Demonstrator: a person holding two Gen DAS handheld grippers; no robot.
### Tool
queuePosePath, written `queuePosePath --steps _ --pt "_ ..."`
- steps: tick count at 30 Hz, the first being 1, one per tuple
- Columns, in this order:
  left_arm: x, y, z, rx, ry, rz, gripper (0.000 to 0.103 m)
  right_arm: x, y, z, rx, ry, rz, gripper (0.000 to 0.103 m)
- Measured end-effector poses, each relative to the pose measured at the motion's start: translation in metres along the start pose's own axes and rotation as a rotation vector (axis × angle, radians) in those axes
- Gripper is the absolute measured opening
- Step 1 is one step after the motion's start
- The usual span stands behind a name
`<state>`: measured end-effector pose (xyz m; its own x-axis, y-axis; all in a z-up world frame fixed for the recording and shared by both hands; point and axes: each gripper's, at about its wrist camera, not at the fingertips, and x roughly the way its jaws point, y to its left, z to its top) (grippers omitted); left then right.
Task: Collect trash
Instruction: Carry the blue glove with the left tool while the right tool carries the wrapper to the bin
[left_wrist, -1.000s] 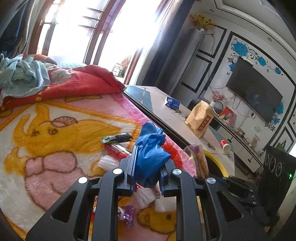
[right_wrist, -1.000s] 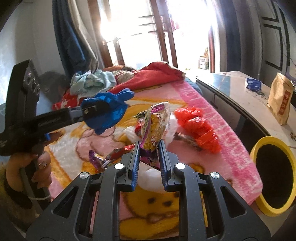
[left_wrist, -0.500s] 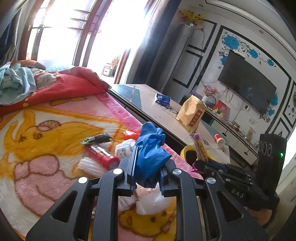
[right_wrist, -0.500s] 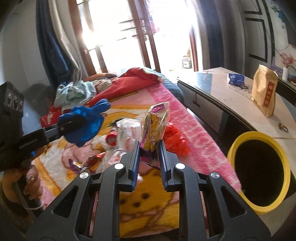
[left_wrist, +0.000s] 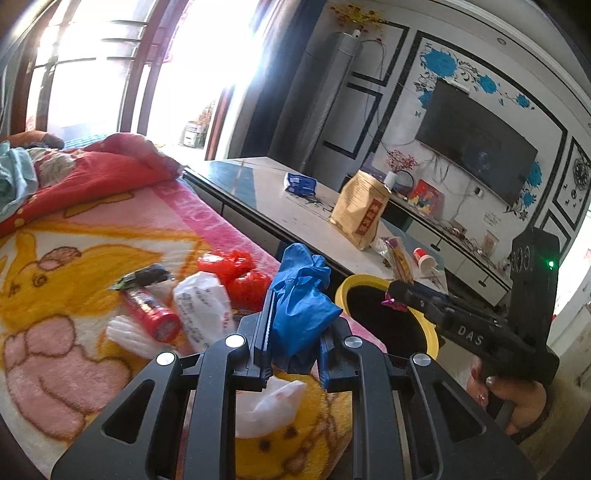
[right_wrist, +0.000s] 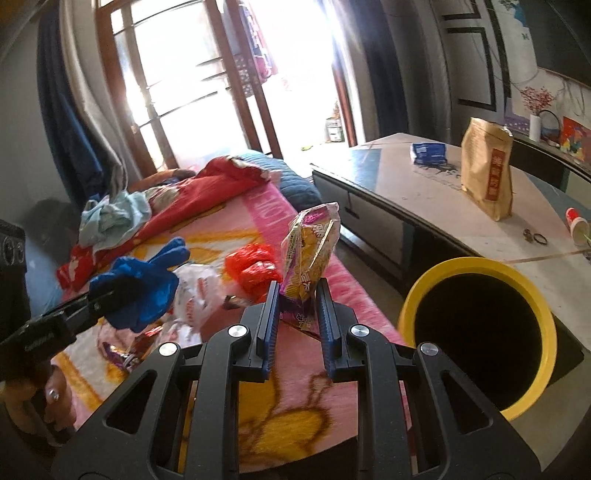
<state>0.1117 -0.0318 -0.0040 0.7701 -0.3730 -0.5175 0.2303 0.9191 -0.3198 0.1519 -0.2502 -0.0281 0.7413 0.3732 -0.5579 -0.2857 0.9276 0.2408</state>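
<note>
Hanging just short of the yellow bin's rim (right_wrist: 476, 263), the right hand-held gripper (right_wrist: 298, 310) clamps a snack wrapper (right_wrist: 312, 247).

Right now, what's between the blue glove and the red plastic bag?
In the right wrist view, a crumpled white plastic bag lies between the blue glove and the red plastic bag.

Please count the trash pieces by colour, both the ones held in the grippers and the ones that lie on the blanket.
Blue: 1, glove
Yellow-purple: 1, snack packet
Red: 2, bag, tube wrapper
White: 3, bag, two tissues
Dark: 1, wrapper
Purple: 1, candy wrapper
Total: 9
</note>
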Motion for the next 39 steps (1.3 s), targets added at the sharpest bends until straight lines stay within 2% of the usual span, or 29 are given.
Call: queuePosePath --steps 25,39 --pt "0.056 -0.061 -0.008 0.114 0.077 -0.090 0.018 -0.009 -0.080 0.010 0.162 -0.035 -0.127 0.014" --pt "0.092 -0.094 -0.016 0.162 0.130 -0.134 0.018 -0.009 -0.121 0.001 0.247 -0.011 -0.198 0.014"
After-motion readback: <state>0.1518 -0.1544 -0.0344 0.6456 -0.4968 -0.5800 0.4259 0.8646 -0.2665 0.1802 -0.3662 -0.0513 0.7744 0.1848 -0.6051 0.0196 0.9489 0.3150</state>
